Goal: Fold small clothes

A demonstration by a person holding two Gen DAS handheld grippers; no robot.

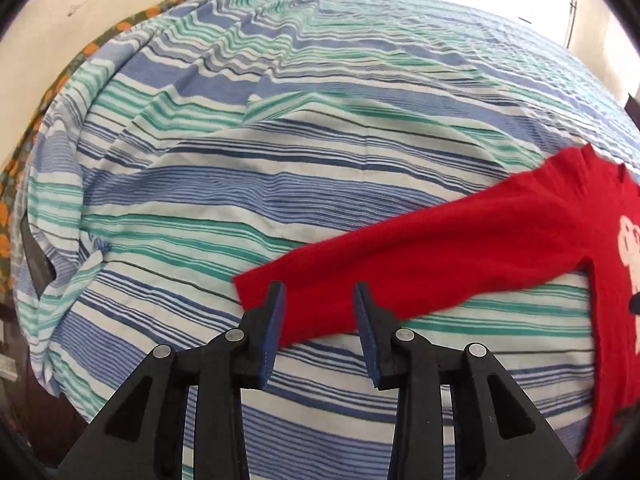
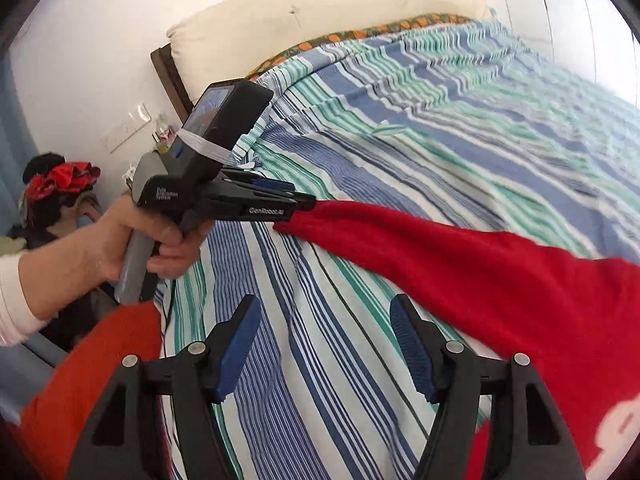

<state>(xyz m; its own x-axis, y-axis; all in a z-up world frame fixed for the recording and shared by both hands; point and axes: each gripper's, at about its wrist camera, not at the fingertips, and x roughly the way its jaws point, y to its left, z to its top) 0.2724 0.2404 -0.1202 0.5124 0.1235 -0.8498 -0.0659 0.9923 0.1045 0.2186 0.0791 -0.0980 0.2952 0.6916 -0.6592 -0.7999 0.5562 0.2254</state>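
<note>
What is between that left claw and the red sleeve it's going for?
Nothing visible. The left gripper is open, its fingers either side of the sleeve end, which lies flat on the striped sheet.

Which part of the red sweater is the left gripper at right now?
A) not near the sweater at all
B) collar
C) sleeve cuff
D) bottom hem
C: in the left wrist view the left gripper has its open jaws on either side of the end of the outstretched sleeve of the red sweater, and the right wrist view shows its tip at that cuff on the striped bedsheet.
</note>
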